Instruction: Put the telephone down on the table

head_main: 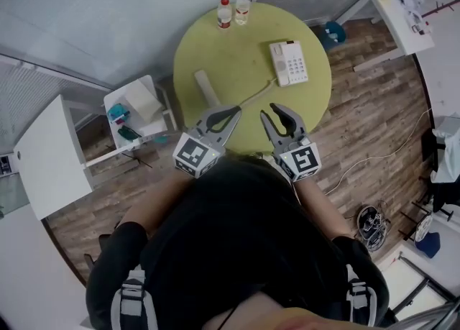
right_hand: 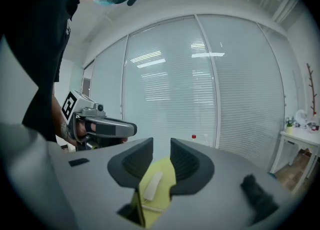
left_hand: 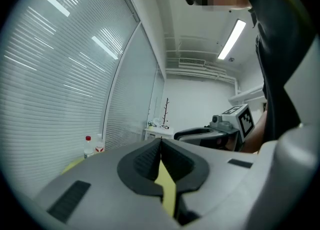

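A white telephone base (head_main: 289,63) sits on the right side of the round yellow-green table (head_main: 237,48). Its white handset (head_main: 207,88) lies apart on the table's left part, joined to the base by a cord. Both grippers hover over the near table edge, apart from the phone. My left gripper (head_main: 234,111) (left_hand: 160,141) is shut, with the fingertips meeting and nothing in them. My right gripper (head_main: 269,111) (right_hand: 161,144) is open by a narrow gap and holds nothing. Through that gap, the right gripper view shows the handset (right_hand: 151,186) on the table below.
Two small bottles (head_main: 225,14) (head_main: 243,8) stand at the table's far edge. A white shelf cart (head_main: 136,109) and a white cabinet (head_main: 47,156) are to the left. A white desk (head_main: 399,12) is at the upper right. Cables (head_main: 370,224) lie on the wooden floor.
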`<state>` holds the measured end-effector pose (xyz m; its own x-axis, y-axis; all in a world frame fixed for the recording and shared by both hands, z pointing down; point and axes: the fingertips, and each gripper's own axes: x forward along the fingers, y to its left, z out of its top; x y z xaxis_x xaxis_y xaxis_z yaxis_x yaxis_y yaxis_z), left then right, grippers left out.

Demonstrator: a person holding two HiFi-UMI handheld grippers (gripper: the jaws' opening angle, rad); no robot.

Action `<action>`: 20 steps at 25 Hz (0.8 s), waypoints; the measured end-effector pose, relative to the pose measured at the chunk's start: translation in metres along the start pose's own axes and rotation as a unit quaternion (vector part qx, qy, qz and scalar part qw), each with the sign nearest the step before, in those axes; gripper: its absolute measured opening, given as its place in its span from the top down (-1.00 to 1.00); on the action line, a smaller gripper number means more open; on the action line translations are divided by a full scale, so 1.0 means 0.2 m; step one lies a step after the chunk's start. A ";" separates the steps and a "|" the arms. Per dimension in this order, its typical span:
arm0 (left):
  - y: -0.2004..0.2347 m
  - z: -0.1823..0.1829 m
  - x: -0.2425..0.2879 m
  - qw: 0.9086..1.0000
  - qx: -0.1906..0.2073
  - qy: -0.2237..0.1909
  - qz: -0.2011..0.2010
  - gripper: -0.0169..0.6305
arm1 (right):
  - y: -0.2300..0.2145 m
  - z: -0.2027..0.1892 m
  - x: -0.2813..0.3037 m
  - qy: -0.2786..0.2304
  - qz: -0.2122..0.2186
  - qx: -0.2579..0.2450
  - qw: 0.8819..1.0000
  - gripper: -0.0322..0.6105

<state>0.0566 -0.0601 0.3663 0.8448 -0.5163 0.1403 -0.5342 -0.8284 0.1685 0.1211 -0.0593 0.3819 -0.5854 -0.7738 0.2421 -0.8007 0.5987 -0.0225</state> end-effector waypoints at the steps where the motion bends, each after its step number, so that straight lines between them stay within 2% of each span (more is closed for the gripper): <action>1: -0.02 0.02 0.02 1.000 0.001 -0.005 0.000 0.91 | -0.01 0.02 -0.01 -0.008 0.000 -0.003 1.000 0.58; 4: -0.07 0.08 0.07 1.000 0.006 -0.014 -0.004 0.91 | -0.04 0.10 -0.04 -0.038 -0.006 0.008 0.999 0.77; 6: -0.09 0.10 0.10 1.000 0.011 -0.016 -0.007 0.91 | -0.07 0.12 -0.07 -0.043 -0.009 0.011 0.999 0.83; 20: -0.15 0.13 0.13 1.000 0.018 -0.011 -0.016 0.91 | -0.07 0.18 -0.12 -0.059 -0.002 0.020 0.998 0.85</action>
<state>0.0963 -0.0540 0.3394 0.8617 -0.4945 0.1135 -0.5066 -0.8511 0.1378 0.1422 -0.0560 0.3406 -0.5908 -0.7967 0.1273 -0.8064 0.5884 -0.0601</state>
